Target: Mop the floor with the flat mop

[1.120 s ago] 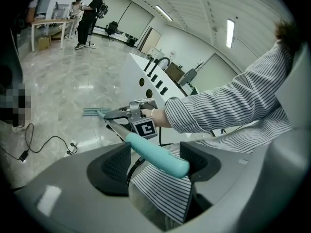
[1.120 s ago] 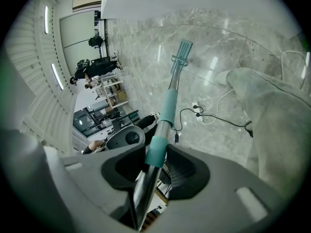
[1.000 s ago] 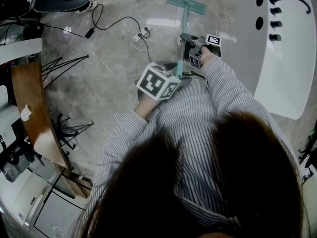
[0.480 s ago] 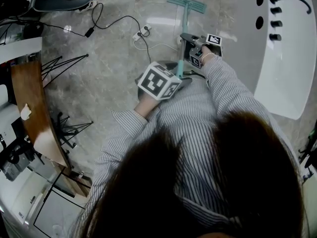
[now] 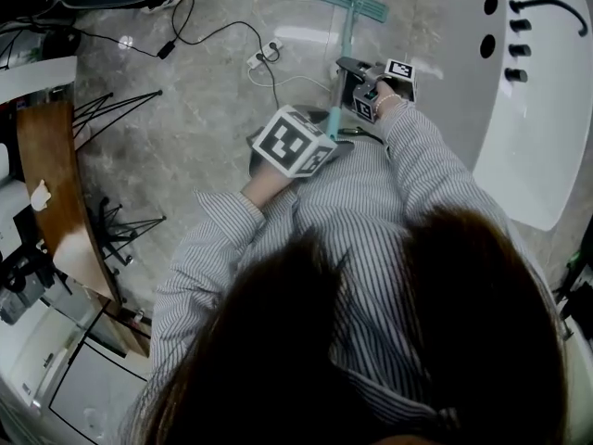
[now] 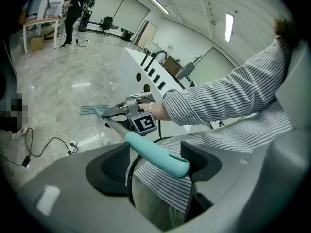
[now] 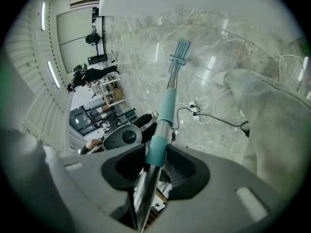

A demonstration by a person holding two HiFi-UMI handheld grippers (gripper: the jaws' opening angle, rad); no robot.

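While right gripper fingers were clamped on the pole of the flat mop, left gripper fingers had just been opening, apart around its teal handle end; mop head lay on the floor.

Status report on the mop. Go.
Right gripper clamped on mop handle. Left gripper just been opening, handle end loose between jaws. Mop head on floor. Power strip lies left of it.

No text, brand, number or sign can be read.
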